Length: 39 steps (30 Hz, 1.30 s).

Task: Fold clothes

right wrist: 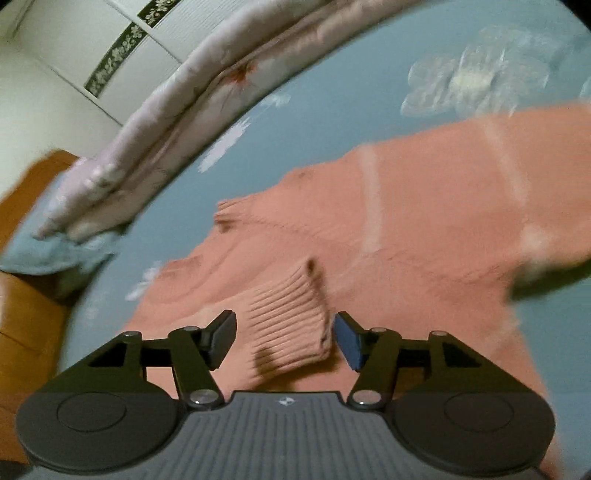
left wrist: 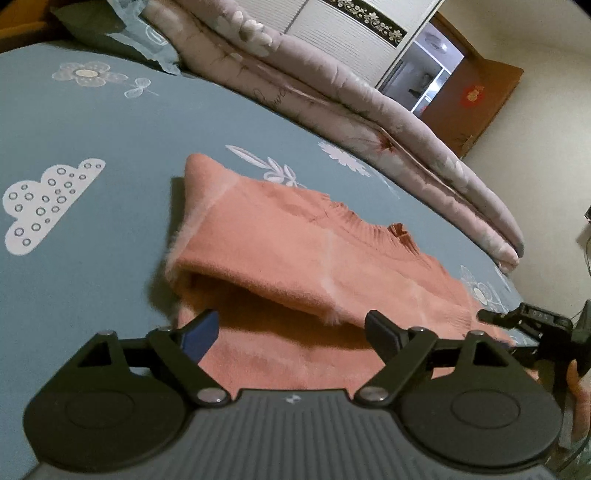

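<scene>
Your left gripper point(left wrist: 291, 332) gapes with nothing between its fingers, over the salmon sweater point(left wrist: 280, 240) lying partly folded on the blue patterned bedsheet point(left wrist: 110, 140). Your right gripper point(right wrist: 284, 339) stands unclenched too, its pads clear of the ribbed cuff point(right wrist: 291, 317) between them. At twelve o'clock a folded pale quilt point(left wrist: 332, 96) borders the bed before a white wardrobe point(left wrist: 351, 33).

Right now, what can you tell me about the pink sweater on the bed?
The pink sweater is a soft, fuzzy knit in salmon pink with a few pale stripes. It lies spread on the blue bedsheet, one side folded over so a loose flap stands up. A ribbed cuff rests on top, between the open fingers of the right gripper, which do not pinch it. The left gripper is open over the folded edge, holding nothing.
</scene>
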### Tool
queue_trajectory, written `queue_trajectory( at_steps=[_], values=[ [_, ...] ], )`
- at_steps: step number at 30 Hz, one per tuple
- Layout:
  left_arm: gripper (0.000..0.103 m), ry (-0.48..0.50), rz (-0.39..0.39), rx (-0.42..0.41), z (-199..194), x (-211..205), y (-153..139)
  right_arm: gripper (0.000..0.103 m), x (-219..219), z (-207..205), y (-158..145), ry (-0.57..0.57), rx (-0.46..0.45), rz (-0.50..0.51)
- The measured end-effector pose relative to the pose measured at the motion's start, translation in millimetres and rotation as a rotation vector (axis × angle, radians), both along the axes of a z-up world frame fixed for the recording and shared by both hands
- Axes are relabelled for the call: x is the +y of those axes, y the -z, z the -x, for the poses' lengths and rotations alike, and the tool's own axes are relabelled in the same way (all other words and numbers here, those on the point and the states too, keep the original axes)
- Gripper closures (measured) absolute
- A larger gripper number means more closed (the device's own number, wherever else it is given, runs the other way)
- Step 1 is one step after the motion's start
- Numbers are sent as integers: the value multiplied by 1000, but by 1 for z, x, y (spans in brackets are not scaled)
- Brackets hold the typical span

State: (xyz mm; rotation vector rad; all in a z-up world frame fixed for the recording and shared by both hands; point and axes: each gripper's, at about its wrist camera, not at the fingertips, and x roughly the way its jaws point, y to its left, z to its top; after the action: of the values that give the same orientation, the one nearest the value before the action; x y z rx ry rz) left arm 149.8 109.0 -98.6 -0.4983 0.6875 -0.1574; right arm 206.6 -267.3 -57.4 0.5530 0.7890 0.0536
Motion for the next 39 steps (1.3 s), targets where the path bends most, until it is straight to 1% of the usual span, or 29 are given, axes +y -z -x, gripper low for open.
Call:
queue_trajectory(
  at_steps=[1,2,3,4,6,8,9,12,14,15,16,17,18,19,20,22,23,24,26,29,31,35,37,39],
  values=[
    [17,3,-7,10,0,-1,2,35,3,2,-8,0,-24,75],
    [17,5,-14,20,0,-1,4,33,6,0,-14,-13,-45,127],
    [17,7,-21,31,0,-2,6,28,8,-7,-17,-43,-56,146],
    [17,9,-23,31,0,-3,7,27,8,-14,-18,-71,-61,151],
    [17,12,-26,31,1,-3,7,27,14,-33,-19,-125,-67,188],
    [17,15,-28,32,2,-4,7,27,23,-47,-17,-196,-84,256],
    [17,19,-30,36,2,-4,7,27,30,-50,-18,-254,-105,290],
    [16,56,-79,40,0,-9,7,29,58,-56,-19,-469,-147,422],
    [15,67,-115,40,0,-14,7,31,77,-61,-11,-601,-123,527],
    [14,70,-133,40,-1,-17,7,37,84,-64,-5,-649,-97,574],
    [13,73,-152,41,-1,-19,6,41,88,-67,0,-691,-73,607],
    [12,77,-171,40,-1,-23,6,41,90,-69,4,-718,-66,624],
    [12,80,-192,38,0,-26,7,41,90,-69,4,-731,-74,630],
    [12,79,-210,38,0,-29,6,43,89,-68,4,-737,-76,628],
    [12,70,-221,41,1,-32,5,49,88,-69,4,-744,-74,615],
    [12,51,-227,52,3,-34,3,80,90,-69,2,-751,-78,607],
    [12,43,-214,56,5,-35,1,85,92,-68,0,-757,-83,612],
    [12,38,-200,59,6,-35,0,87,94,-67,-1,-767,-88,617],
    [12,17,-179,60,11,-33,0,88,101,-67,-1,-779,-95,645],
    [12,-16,-161,51,15,-31,-1,89,103,-63,-15,-773,-141,679],
    [12,-37,-146,36,13,-29,-3,89,107,-66,-27,-756,-190,689],
    [12,-73,-123,-22,7,-26,-10,89,120,-82,-42,-721,-278,740],
    [12,-77,-89,-71,5,-23,-12,89,125,-90,-40,-703,-285,758],
    [12,-76,-63,-98,-2,-20,-11,88,126,-97,-28,-692,-249,777]
  ],
)
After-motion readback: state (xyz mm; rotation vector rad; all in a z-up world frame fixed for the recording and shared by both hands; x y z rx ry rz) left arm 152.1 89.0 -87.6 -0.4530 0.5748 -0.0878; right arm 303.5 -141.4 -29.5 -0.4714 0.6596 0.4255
